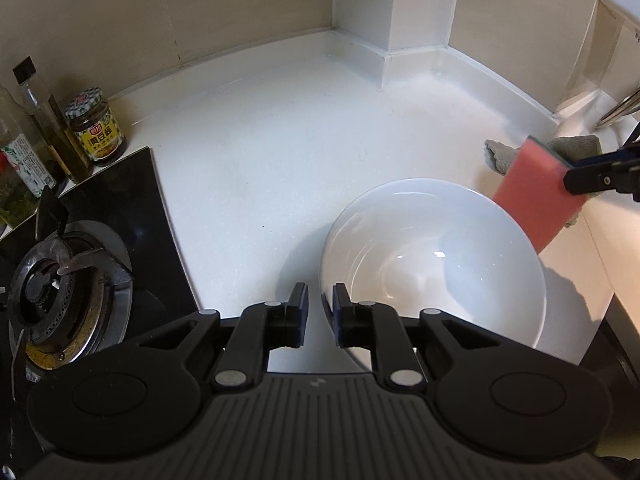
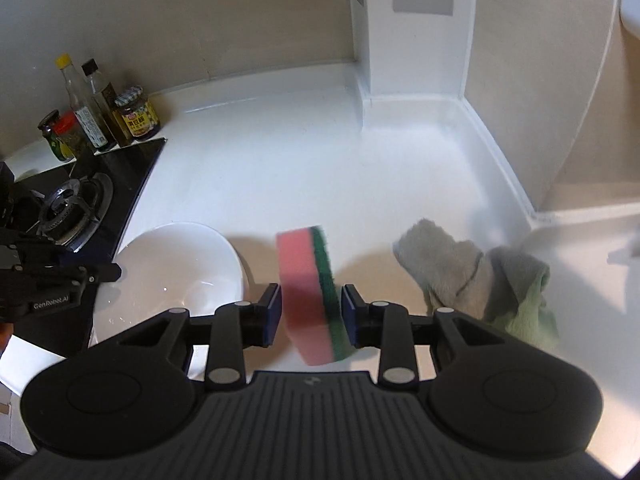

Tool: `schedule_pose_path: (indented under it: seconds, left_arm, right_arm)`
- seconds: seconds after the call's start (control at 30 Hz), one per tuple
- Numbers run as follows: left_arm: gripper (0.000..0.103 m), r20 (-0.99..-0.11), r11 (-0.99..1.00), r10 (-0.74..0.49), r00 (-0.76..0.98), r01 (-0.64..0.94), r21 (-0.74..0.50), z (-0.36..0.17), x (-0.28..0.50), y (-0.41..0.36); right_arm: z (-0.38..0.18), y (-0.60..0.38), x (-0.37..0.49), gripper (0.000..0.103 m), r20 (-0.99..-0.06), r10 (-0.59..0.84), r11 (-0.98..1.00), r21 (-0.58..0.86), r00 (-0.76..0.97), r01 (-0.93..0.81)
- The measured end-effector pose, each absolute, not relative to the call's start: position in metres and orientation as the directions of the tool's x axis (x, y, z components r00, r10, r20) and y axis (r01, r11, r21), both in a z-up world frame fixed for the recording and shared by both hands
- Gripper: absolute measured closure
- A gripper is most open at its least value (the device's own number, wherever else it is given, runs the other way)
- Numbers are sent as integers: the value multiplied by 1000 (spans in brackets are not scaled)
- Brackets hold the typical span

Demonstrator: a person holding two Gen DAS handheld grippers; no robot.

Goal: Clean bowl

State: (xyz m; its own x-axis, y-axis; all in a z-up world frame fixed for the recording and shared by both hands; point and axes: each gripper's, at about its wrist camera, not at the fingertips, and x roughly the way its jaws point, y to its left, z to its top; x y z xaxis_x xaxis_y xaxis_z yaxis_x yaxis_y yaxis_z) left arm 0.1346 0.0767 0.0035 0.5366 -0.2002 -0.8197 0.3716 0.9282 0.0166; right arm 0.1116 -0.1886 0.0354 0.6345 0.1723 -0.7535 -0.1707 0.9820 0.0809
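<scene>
A white kitchen counter [image 1: 260,152] carries the white bowl [image 1: 432,264] beside the stove [image 1: 68,280]. The left gripper [image 1: 320,300] straddles the bowl's near rim, jaws apart, not clamping. The right gripper [image 2: 310,300] clamps a pink sponge [image 2: 306,296] just beside the bowl. Scrubbing seems about to start; next, steady the rim and bring the sponge inside.

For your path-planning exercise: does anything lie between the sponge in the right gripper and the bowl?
Nothing visible does. The sponge hangs just beside the bowl, with only bare counter between; the cloth lies on the far side.

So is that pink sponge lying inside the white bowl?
No, the sponge is held up between the right gripper's fingers, beside the bowl, not in it.
</scene>
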Motion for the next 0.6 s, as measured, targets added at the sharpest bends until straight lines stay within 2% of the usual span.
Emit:
schedule_pose_path:
  seconds: [0.23, 0.47, 0.6]
  left_arm:
    - [87, -798, 933, -210, 565, 359, 8, 11, 131, 74]
    - [86, -742, 936, -223, 632, 351, 18, 29, 108, 76]
    - [86, -736, 935, -238, 634, 354, 3, 36, 85, 79]
  right_arm:
    - [37, -186, 104, 75, -740, 171, 982, 72, 651, -176]
    - [57, -181, 63, 75, -641, 141, 989, 65, 755, -130]
    - [49, -175, 35, 75, -638, 110, 994, 84, 762, -74]
